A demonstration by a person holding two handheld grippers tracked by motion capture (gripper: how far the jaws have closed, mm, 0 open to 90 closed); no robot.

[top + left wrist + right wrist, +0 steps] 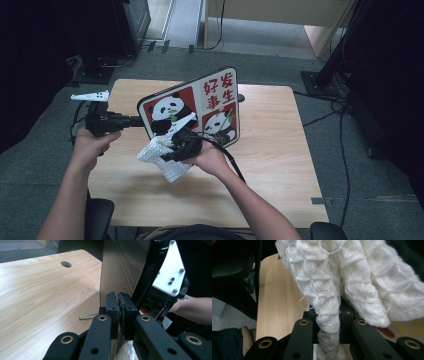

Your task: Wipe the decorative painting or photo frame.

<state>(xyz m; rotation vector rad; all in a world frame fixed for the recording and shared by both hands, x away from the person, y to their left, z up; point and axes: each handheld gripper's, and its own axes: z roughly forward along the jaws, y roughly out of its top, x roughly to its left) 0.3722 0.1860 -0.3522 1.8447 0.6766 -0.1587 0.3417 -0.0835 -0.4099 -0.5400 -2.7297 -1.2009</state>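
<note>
A board printed with pandas and red characters point(212, 102) stands tilted above the wooden table point(280, 165). My left gripper point(141, 120) is shut on the board's left edge and holds it up. In the left gripper view the jaws point(119, 298) pinch the thin edge of the board's wood-grain back point(122, 267). My right gripper point(169, 149) is shut on a white knitted cloth point(162, 159) at the board's lower front face. In the right gripper view the cloth point(352, 272) bunches between the jaws point(328, 315) and spreads out beyond them.
A round hole point(66, 264) sits near the table's far edge, and a thin metal pin point(87, 316) lies on the table by the board. Dark stands and cables point(345, 125) surround the table on grey carpet. A chair's armrests point(97, 212) flank the person.
</note>
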